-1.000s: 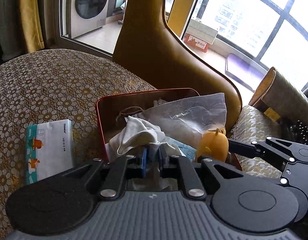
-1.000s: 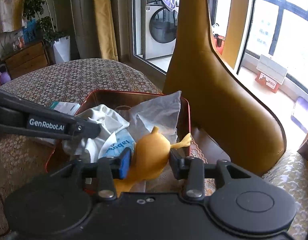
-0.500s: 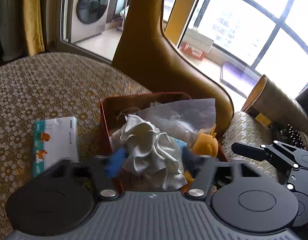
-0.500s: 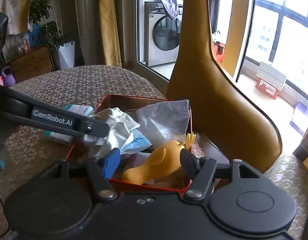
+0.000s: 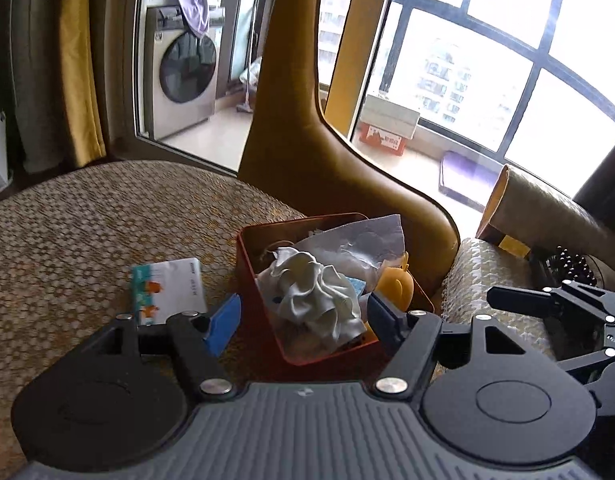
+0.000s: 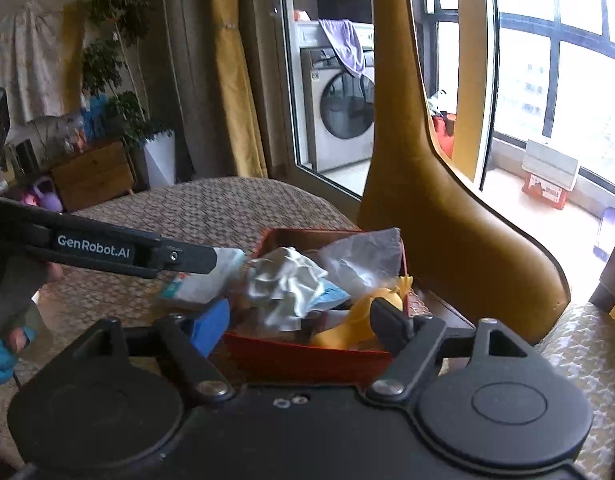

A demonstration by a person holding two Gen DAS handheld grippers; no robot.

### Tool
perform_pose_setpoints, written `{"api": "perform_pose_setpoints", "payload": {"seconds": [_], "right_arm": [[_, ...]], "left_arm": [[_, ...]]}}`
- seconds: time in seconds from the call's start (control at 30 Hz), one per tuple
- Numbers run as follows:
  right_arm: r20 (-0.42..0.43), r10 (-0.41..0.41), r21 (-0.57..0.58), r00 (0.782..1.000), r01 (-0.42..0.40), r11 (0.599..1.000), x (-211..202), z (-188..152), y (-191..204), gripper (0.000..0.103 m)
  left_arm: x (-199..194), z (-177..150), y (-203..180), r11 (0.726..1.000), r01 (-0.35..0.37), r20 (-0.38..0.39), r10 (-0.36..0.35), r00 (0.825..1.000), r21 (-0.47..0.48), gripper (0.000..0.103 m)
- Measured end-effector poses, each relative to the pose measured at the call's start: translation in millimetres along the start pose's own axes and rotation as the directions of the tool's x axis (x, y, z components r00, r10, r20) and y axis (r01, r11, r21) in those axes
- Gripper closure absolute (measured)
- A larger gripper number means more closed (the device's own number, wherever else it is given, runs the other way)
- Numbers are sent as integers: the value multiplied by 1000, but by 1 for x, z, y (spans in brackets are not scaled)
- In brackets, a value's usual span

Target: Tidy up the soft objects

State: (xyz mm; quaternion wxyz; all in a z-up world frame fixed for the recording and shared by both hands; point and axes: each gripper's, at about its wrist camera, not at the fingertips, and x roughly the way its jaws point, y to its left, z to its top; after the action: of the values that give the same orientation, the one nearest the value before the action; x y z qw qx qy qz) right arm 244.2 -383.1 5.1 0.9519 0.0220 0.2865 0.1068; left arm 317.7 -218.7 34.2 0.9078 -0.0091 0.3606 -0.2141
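A red box [image 5: 247, 264] on the patterned table holds a crumpled white cloth [image 5: 311, 296], a clear plastic bag [image 5: 359, 240] and a yellow rubber toy [image 5: 395, 284]. My left gripper [image 5: 303, 308] hangs open above and behind the box, holding nothing. In the right wrist view the same red box [image 6: 307, 356] shows the white cloth [image 6: 283, 284] and the yellow toy [image 6: 347, 328] lying inside. The jaws of my right gripper [image 6: 297, 314] are opening, and nothing is pressed between them. A tissue pack [image 5: 167, 284] lies on the table left of the box.
A tan leather chair back [image 5: 307, 152] rises just behind the box. To the right are a cushioned seat [image 5: 479, 280], a rolled mat [image 5: 547, 208] and dark beads [image 5: 571, 264]. A person's hand [image 6: 15, 308] holds the left gripper's handle. Glass doors and a washing machine [image 6: 339, 104] stand beyond.
The left gripper let go of the white cloth and the right let go of the yellow toy; both now lie in the box. Both grippers opened and drew back and up.
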Motion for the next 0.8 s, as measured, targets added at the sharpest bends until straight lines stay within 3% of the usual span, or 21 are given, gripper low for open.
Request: {"api": "perform_pose_setpoints", "payload": {"seconds": [0.57,0.67,0.8], "right_arm": [[179,65,60,982,-76,995,-73,-22,39,15],[207,69,62,976,-84,995,-83,-29,45,13],[235,67,63,970,-84,994,-93,-40,53,11]], "left_arm": [[-105,-56,-7,995,-47,133,35,990,85,29],[-118,-67,-8,994,-58,159,42,986,93,22],[-134,-82,-11,992,-63,193,42,980,107,22]]}}
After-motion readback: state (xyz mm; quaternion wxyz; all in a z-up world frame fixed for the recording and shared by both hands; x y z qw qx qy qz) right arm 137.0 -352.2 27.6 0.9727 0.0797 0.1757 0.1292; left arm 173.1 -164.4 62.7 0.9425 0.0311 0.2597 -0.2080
